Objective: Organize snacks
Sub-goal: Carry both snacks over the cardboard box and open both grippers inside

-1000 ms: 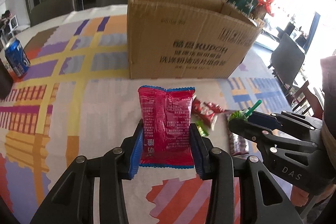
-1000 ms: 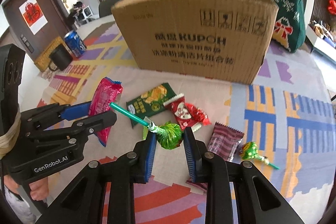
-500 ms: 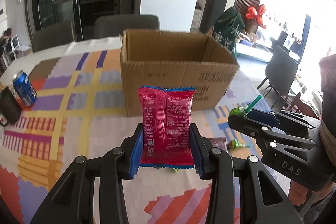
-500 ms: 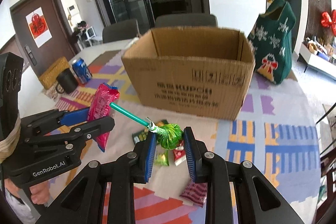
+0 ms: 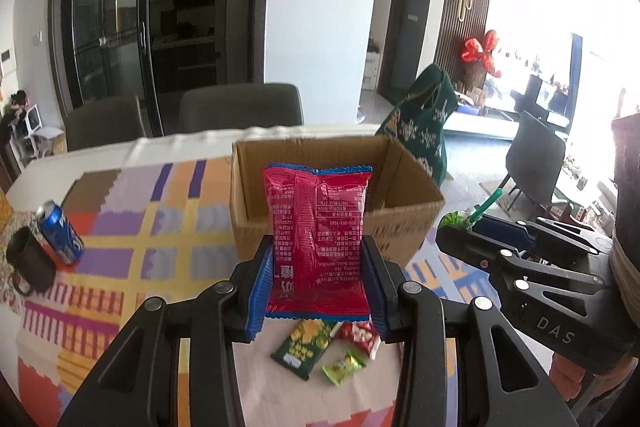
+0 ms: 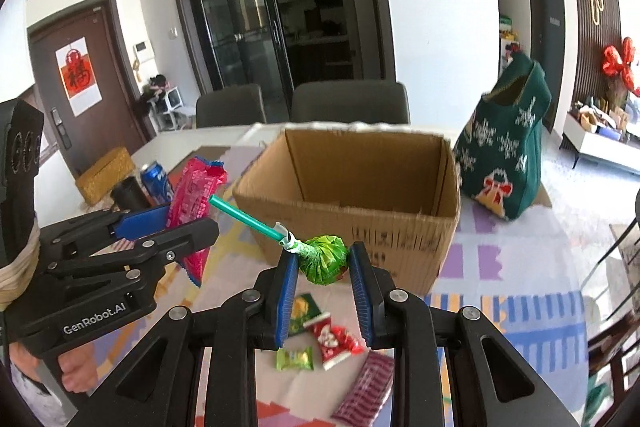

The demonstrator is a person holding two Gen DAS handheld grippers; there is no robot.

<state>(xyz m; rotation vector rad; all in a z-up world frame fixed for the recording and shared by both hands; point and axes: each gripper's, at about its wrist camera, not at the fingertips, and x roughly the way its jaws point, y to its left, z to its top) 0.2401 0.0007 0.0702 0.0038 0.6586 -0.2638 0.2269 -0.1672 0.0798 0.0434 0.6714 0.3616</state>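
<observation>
1. Left wrist view: the left claw is clamped on a red packet, blue pads pressing its two side edges, the packet standing upright at frame centre in front of the box.
2. Right wrist view: the right claw is clamped on the green head of a lollipop, its teal stick slanting toward the upper left of the frame.
3. Both snacks hang in the air on the near side of the open box, which stands on the bench at centre frame; neither is over the opening yet.
4. To my eye the step in hand is carrying both snacks to the box. Done well, each claw should clear the near wall, come over the opening, and only then let go, low enough that nothing bounces out.
5. The lollipop stick points toward the left claw, so I would keep the two apart and drop one at a time.
6. The packet is a glossy, puffed foil pillow with crimped ends; it gives under the pads and could slip if the squeeze eases.
7. The lollipop head is round under crinkled foil twisted at the neck, its stick thin, smooth plastic.
8. The box is plain corrugated card, flaps absent or folded away, its inside empty as far as I can see.
9. Small wrapped sweets lie flat on the patterned cloth at lower centre, waiting.
</observation>
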